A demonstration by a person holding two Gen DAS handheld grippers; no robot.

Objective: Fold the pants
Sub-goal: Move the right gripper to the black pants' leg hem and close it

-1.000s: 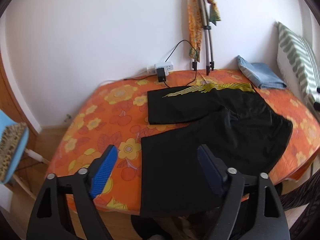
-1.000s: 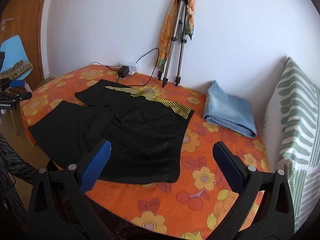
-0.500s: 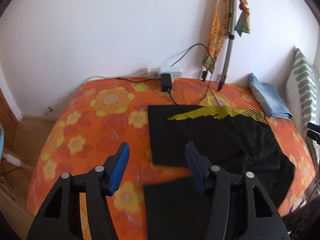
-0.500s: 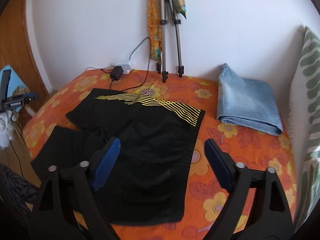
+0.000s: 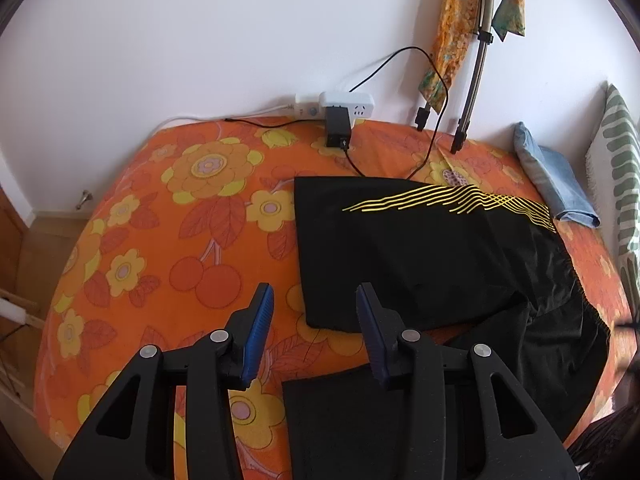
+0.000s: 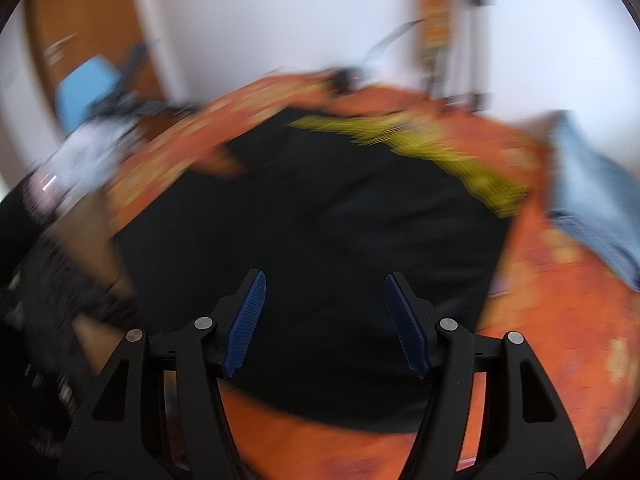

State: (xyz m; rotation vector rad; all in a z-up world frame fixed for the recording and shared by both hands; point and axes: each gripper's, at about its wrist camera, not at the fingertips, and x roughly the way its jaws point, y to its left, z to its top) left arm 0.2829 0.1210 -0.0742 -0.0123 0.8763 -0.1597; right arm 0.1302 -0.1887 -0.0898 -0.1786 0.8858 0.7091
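Black shorts [image 5: 420, 248] with yellow wavy stripes lie spread on an orange flowered bedcover [image 5: 168, 240], both legs pointing left. My left gripper [image 5: 314, 300] hovers above the hem corner of the far leg; its jaws are closing with nothing between the blue pads. The near leg [image 5: 340, 412] lies under that gripper's body. The right wrist view is blurred: the right gripper [image 6: 324, 286] hangs over the black shorts [image 6: 320, 216] near the waist end, jaws closing, nothing pinched.
A white power strip [image 5: 344, 102] with a black charger and cable sits by the wall. A tripod with a scarf [image 5: 472, 52] leans there. Folded blue jeans [image 5: 556, 184] and a striped pillow [image 5: 620, 168] lie at the right. The bed's edge drops off at the left.
Both grippers have narrowed their jaws. The left one moved forward over the bed toward the far leg's hem. The right one dropped and tilted down over the shorts, blurring its view.
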